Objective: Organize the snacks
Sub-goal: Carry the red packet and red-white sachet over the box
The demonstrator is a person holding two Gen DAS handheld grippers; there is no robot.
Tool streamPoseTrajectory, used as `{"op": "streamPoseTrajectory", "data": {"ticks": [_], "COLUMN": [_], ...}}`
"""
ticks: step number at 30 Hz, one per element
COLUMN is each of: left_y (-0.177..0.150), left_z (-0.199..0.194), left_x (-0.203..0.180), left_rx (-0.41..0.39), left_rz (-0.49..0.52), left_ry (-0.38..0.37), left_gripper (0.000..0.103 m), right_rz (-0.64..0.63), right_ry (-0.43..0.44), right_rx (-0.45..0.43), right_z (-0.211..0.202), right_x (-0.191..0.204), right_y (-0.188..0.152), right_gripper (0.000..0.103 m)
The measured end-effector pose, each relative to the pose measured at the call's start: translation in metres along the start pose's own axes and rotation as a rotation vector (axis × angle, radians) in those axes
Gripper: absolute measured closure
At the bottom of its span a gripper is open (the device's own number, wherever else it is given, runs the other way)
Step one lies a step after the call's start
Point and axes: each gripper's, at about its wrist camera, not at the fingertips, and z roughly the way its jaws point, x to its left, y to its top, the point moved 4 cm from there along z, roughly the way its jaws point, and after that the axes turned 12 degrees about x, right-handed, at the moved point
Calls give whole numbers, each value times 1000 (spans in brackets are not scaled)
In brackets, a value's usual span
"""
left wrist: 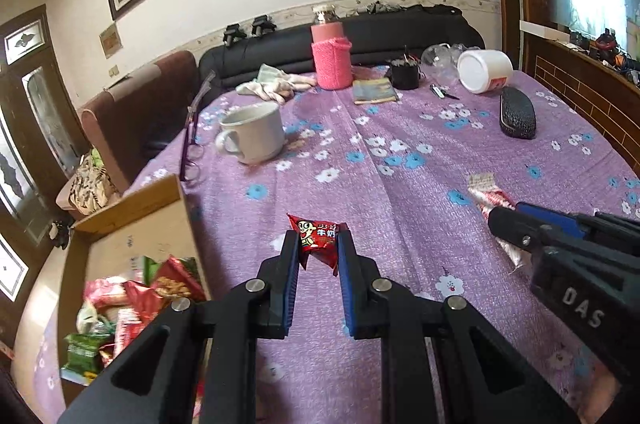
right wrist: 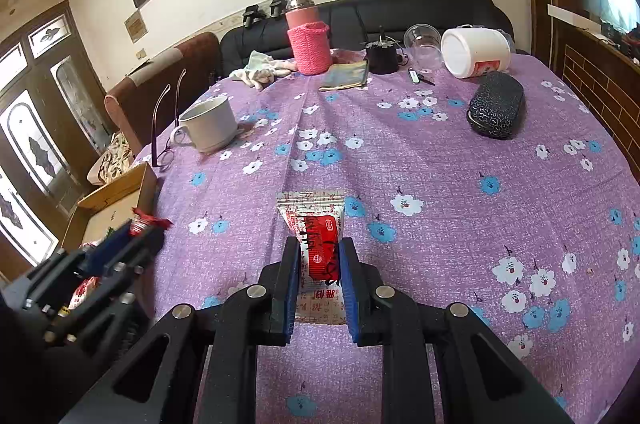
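Purple flowered cloth is covering the table, and both grippers are working above its near edge. The left gripper is gripping a small red snack packet between its blue pads, holding it clear of the cloth just beside the cardboard box at the table's left edge. That box is holding a heap of other wrapped snacks. The right gripper is clamping a longer red-and-white snack packet, its far end sticking out past the fingertips over the cloth. Further back, a white mug is standing next to a pair of glasses, and a pink flask, a white tub lying on its side and a dark glasses case are sitting near the sofa.
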Motion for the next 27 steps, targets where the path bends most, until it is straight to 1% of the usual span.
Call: {"op": "streamPoseTrajectory", "data": {"ticks": [5,14,23,27], "left_y": [0,-5,-11,-16], "left_z": [-19,-37,-48,-52], "left_x": [11,27,56,81], "left_rx": [-44,-87,-99,-89], "left_rz": [-11,-24,-74,-122], "left_ry": [30,58,44,17], "left_gripper": [85,85,85,84], "right_rz": [-15,-43,-66,-65], "right_ry": [2,-6,-35,-15], "right_rx": [-4,-11,-21,-24], "right_z": [0,3,7,4], "right_x": [5,10,15,22], "right_y": [-1,-3,-6,-8], "right_gripper": [82,82,82,82]}}
